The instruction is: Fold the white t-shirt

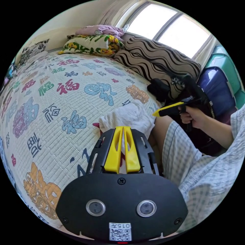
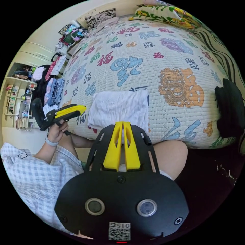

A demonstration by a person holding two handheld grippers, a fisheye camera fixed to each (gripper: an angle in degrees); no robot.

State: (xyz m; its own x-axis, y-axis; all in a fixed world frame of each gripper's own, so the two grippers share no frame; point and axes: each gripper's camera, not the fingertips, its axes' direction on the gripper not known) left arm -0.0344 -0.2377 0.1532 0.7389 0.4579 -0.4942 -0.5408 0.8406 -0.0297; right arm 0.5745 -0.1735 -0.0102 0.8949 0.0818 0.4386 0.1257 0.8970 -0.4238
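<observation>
The white t-shirt (image 1: 127,116) lies folded into a small rectangle near the edge of the bed's printed cover (image 1: 51,102). My left gripper (image 1: 123,128) hovers just in front of it, yellow jaws shut with nothing between them. My right gripper (image 1: 156,114) is held in a hand beside the shirt's right edge, its jaws together. In the right gripper view the folded t-shirt (image 2: 118,108) sits straight ahead of my right gripper (image 2: 123,124), which is shut and empty. My left gripper (image 2: 84,107) points at the shirt's left edge, apart from it.
Striped cushions (image 1: 158,56) and patterned pillows (image 1: 92,44) line the far side of the bed. A black item (image 2: 229,112) lies on the cover to the right. The person's knee (image 2: 168,155) is against the bed edge. Clothes (image 2: 54,89) and shelves (image 2: 15,102) stand beyond.
</observation>
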